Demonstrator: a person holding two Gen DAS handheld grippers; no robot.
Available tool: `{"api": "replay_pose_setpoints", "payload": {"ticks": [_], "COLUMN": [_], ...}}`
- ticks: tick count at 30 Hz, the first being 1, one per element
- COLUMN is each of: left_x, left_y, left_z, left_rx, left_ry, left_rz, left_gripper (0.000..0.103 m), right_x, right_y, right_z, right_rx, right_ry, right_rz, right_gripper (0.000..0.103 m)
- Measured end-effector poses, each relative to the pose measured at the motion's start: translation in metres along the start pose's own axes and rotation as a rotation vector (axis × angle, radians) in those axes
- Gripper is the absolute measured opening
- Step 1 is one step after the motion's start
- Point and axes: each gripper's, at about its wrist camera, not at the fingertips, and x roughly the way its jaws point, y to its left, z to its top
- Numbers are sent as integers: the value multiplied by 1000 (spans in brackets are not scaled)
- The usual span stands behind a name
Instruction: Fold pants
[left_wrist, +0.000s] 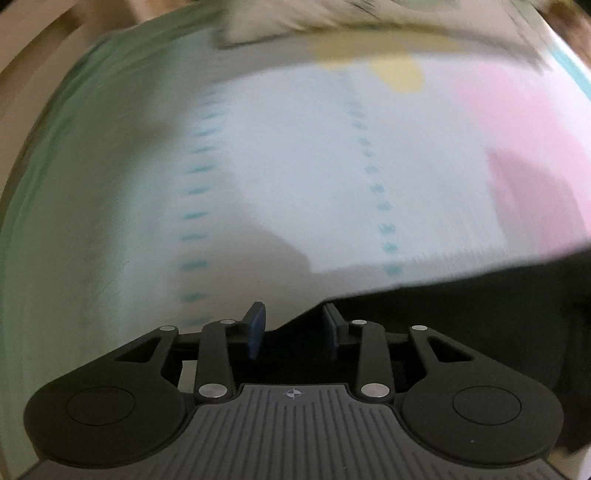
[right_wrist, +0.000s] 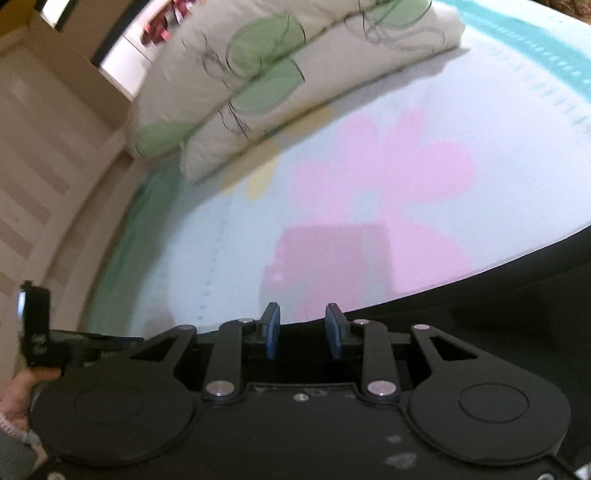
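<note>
Left wrist view is pretty blurry, but the left gripper (left_wrist: 293, 326) has its blue pads spread apart with nothing pinched, and the black pants (left_wrist: 461, 317) come in from the lower right, their edge running right up to the right-hand pad, with a wide stretch of bare bedsheet (left_wrist: 288, 166) beyond. Right wrist view: right gripper (right_wrist: 302, 334) also parted and gripping nothing, sitting at the pants' (right_wrist: 498, 302) edge, lots of open sheet (right_wrist: 240, 229) ahead up to the folded quilt (right_wrist: 280, 85).
</note>
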Motion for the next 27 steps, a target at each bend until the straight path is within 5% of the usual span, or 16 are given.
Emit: {"api": "replay_pose_setpoints", "payload": {"ticks": [3,6,11,17,23,27], "left_x": [-23,-41,-46,-43,4,16], "left_y": [-5,-15,-21,-29,-10,7], "left_z": [-8,-28,-52,-76,-75,-66], "left_rx": [15,59,35,9,-64,-83], "left_ry": [-45,-77,-83,-41,28,10], "left_rz": [108,133,98,-130,-96,-95], "left_gripper": [34,34,34,34,34,20], "right_x": [-33,-60,-92,-102,-85,-79], "right_y": [0,2,3,18,38,43], "right_z": [-9,-32,-93,-157,-180,-185], "right_rx": [-70,-164,-334,-494,-620,-688], "right_ry": [-43,-51,-21,34,88,80], "right_rz": [15,13,8,42,37,-2], "right_gripper": [31,31,31,31,31,32]}}
